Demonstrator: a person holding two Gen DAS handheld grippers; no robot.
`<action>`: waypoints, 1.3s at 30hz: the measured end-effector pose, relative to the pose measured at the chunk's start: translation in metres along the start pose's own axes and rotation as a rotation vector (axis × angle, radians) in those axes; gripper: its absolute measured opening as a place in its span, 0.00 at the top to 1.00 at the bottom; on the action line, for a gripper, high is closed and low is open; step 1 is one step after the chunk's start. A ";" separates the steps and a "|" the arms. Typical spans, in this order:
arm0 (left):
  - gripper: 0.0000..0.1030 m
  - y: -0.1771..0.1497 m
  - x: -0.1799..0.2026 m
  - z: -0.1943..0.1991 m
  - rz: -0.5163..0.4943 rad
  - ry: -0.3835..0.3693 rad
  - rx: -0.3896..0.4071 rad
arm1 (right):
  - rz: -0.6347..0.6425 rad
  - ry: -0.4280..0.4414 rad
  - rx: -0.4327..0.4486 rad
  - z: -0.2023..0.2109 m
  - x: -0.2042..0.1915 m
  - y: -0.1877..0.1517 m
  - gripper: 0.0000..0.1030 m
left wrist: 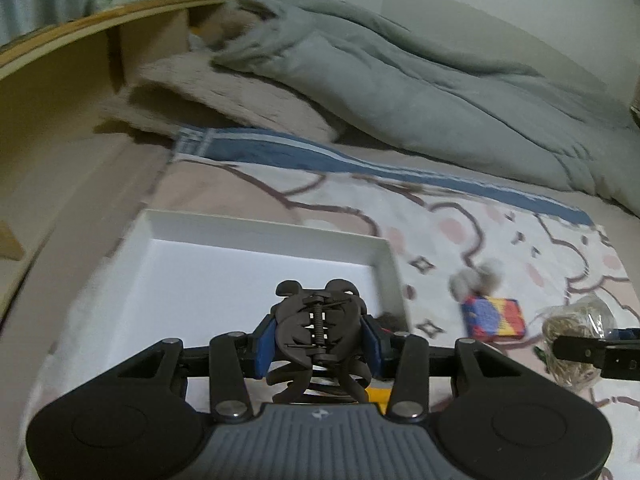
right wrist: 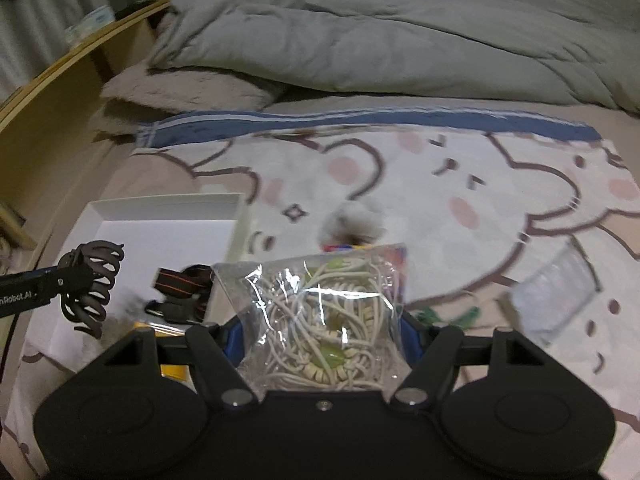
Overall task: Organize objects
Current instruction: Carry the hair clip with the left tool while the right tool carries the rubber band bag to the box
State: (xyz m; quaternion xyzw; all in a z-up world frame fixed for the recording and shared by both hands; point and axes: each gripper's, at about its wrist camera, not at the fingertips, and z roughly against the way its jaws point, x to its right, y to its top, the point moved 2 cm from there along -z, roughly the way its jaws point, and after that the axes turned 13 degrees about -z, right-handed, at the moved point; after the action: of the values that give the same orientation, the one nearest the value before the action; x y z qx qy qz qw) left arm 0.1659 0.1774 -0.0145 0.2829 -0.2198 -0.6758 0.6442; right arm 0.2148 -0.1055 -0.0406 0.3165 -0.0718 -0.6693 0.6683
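My left gripper (left wrist: 319, 346) is shut on a black hair claw clip (left wrist: 316, 320), gripped between its blue pads (left wrist: 264, 344) above the white open box (left wrist: 384, 248). The right wrist view shows the same clip (right wrist: 90, 288) hanging over the box (right wrist: 168, 204) at the left. My right gripper (right wrist: 320, 336) is shut on a clear bag of pale cords and beads (right wrist: 320, 308), held above the patterned blanket. That bag (left wrist: 576, 328) and a finger of the right gripper (left wrist: 588, 350) appear at the right edge of the left wrist view.
A black and orange strap (right wrist: 184, 288) lies in the box beside something yellow (right wrist: 172, 368). On the blanket lie a colourful small pack (left wrist: 494, 316), a fluffy pompom (left wrist: 476, 280) and a clear plastic packet (right wrist: 552, 292). Behind are a grey duvet (left wrist: 400, 92) and a wooden headboard shelf (left wrist: 80, 40).
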 end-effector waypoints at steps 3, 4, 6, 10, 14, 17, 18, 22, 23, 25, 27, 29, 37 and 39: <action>0.56 -0.003 -0.021 0.001 0.005 0.031 0.002 | 0.027 0.016 -0.009 -0.005 -0.021 -0.001 0.30; 0.56 -0.004 -0.026 0.001 0.003 0.040 0.000 | 0.034 0.020 -0.013 -0.008 -0.029 -0.001 0.30; 0.56 -0.006 -0.037 -0.002 -0.001 0.057 -0.008 | 0.042 0.029 -0.020 -0.012 -0.045 0.000 0.30; 0.56 -0.010 -0.057 -0.008 -0.005 0.072 -0.026 | 0.051 0.065 -0.042 -0.024 -0.080 0.000 0.30; 0.56 -0.017 -0.074 -0.014 -0.007 0.093 -0.050 | 0.065 0.097 -0.061 -0.036 -0.114 0.001 0.30; 0.56 -0.026 -0.089 -0.021 0.000 0.109 -0.079 | 0.075 0.117 -0.078 -0.048 -0.139 0.002 0.30; 0.56 -0.029 -0.093 -0.023 -0.001 0.115 -0.086 | 0.076 0.123 -0.085 -0.052 -0.147 0.002 0.30; 0.56 -0.043 -0.110 -0.030 0.009 0.130 -0.119 | 0.058 0.142 -0.124 -0.072 -0.175 -0.002 0.30; 0.56 -0.045 -0.114 -0.031 0.014 0.131 -0.125 | 0.048 0.145 -0.137 -0.078 -0.181 -0.004 0.30; 0.56 -0.051 -0.119 -0.034 0.020 0.129 -0.139 | 0.036 0.147 -0.154 -0.089 -0.192 -0.008 0.30; 0.56 -0.056 -0.121 -0.037 0.018 0.122 -0.151 | 0.037 0.140 -0.168 -0.099 -0.203 -0.013 0.30; 0.56 -0.062 -0.123 -0.040 0.019 0.114 -0.163 | 0.036 0.131 -0.175 -0.107 -0.211 -0.017 0.30; 0.55 -0.078 -0.136 -0.049 0.049 0.127 -0.204 | -0.005 0.119 -0.183 -0.127 -0.219 -0.024 0.10; 0.43 -0.080 -0.138 -0.049 0.065 0.129 -0.225 | 0.010 0.109 -0.175 -0.125 -0.217 -0.024 0.10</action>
State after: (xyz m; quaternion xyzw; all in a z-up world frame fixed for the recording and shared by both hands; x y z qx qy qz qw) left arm 0.1400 0.3239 -0.0900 0.2444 -0.1098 -0.6553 0.7063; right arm 0.2387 0.1420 -0.0810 0.2926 0.0219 -0.6513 0.6998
